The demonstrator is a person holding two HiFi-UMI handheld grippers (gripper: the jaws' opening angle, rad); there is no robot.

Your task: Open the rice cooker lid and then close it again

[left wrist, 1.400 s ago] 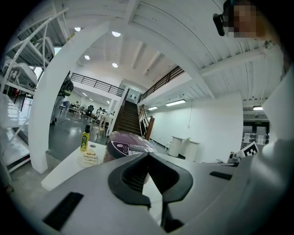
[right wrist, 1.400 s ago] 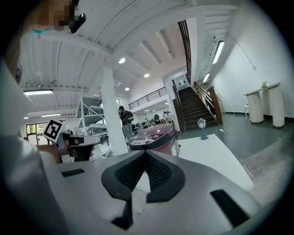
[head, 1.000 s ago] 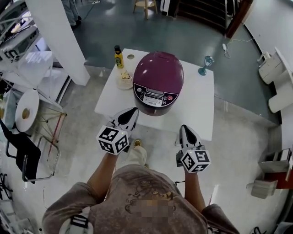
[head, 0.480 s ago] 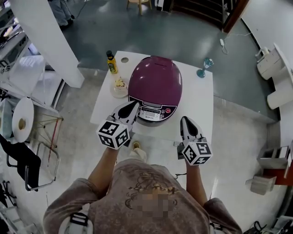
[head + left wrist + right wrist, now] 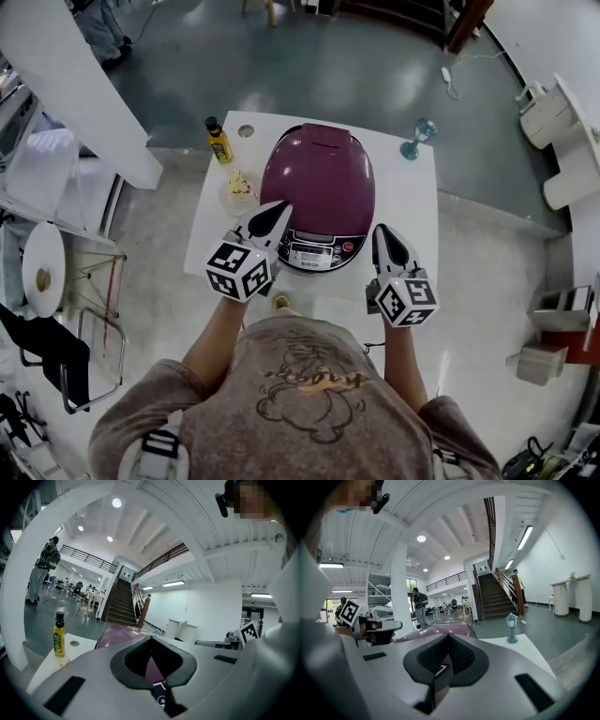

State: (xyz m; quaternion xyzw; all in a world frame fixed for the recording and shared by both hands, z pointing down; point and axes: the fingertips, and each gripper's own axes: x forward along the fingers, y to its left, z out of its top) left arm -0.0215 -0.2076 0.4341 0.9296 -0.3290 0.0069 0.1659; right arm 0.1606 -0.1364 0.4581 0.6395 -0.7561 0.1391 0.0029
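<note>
The purple rice cooker stands in the middle of the white table with its lid down and its control panel facing me. My left gripper is shut and empty, its tip over the cooker's front left edge. My right gripper is also shut and empty, just off the cooker's front right side. The left gripper view shows the cooker's dome beyond the closed left gripper. Past the right gripper, the right gripper view shows the lid.
A yellow oil bottle and a small dish of food sit on the table's left side. A blue lamp-shaped ornament stands at the far right corner. A white pillar rises to the left, and chairs stand nearby.
Both grippers have moved forward from the table's near edge up to the cooker's front. The cooker sits closer under them. Both stay shut.
</note>
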